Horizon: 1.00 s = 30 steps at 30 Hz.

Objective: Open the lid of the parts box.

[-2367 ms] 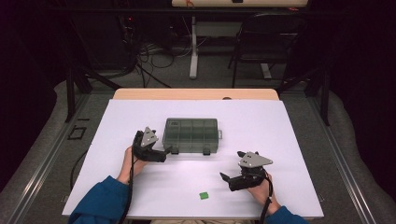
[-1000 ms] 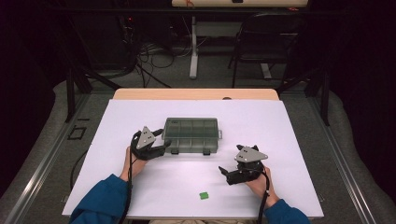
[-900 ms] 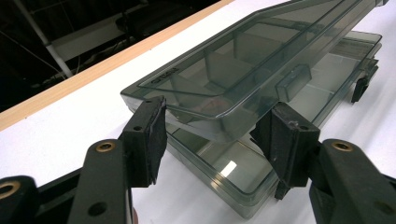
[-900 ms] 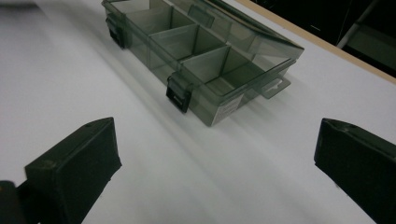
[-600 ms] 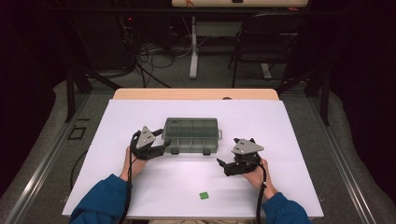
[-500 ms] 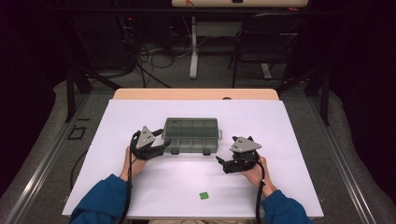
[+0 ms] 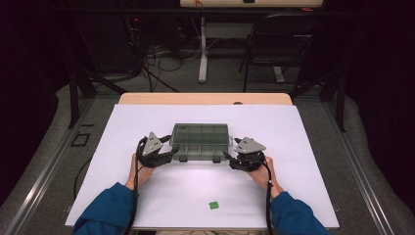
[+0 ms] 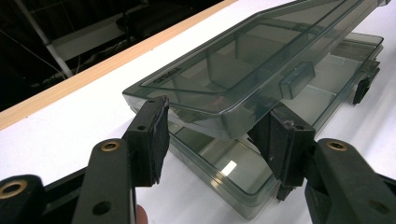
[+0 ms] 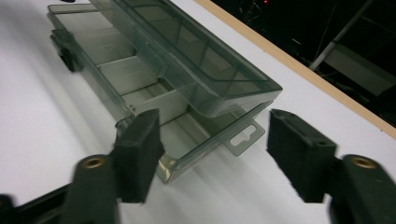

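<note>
Smoky plastic box (image 7: 200,141), lid ajar, is pinched at its left end by the left tongs (image 8: 212,135), while the right tongs (image 9: 215,154), just brought in and narrowing, are spread around its right end, ungripped.

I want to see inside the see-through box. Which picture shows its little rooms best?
The right gripper view: the box is close, its lid raised, so the dividers show plainly. The left gripper view shows the box mostly through its tinted lid. The high view shows the box whole but small, lid over the compartments.
</note>
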Tool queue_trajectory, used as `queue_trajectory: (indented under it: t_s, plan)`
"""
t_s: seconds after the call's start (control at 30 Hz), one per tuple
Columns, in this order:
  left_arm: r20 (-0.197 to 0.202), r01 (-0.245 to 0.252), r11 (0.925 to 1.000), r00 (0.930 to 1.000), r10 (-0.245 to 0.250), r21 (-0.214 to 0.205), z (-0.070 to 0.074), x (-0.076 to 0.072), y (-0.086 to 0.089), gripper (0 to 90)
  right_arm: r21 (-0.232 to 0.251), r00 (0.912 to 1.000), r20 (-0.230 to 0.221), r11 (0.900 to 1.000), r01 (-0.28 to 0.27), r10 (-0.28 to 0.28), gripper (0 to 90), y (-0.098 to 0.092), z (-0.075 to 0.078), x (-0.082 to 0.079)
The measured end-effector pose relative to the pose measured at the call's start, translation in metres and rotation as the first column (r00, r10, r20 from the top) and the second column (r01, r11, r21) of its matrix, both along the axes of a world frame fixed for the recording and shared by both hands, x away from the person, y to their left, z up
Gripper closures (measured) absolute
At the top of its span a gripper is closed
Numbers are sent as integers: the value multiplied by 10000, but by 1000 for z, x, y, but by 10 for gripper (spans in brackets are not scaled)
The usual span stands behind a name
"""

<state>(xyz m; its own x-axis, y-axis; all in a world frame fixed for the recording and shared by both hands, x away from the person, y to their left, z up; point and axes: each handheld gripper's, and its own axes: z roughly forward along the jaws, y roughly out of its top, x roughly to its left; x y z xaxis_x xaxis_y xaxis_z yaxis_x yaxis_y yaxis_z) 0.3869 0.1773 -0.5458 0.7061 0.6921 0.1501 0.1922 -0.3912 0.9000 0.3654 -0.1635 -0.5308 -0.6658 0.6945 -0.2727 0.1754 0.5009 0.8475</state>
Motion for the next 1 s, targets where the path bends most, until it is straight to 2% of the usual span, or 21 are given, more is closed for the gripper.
queue_trajectory:
  t_s: [0.13,0.23,0.47,1.0]
  plan:
    - [46,-8,10000,10000,8,-24,0,1,0,460,4,9999,106,10000,15,-15,464,3,-1,4]
    - [65,-4,10000,10000,4,-57,0,1,0,466,119,9991,430,9999,26,-31,518,3,0,5]
    - [150,-67,9999,9999,69,-134,1,1,0,496,80,9973,730,9999,-103,97,590,5,1,5]
    - [430,-311,9993,9986,321,-225,3,3,0,551,9,9949,1009,10000,78,-79,622,7,2,8]
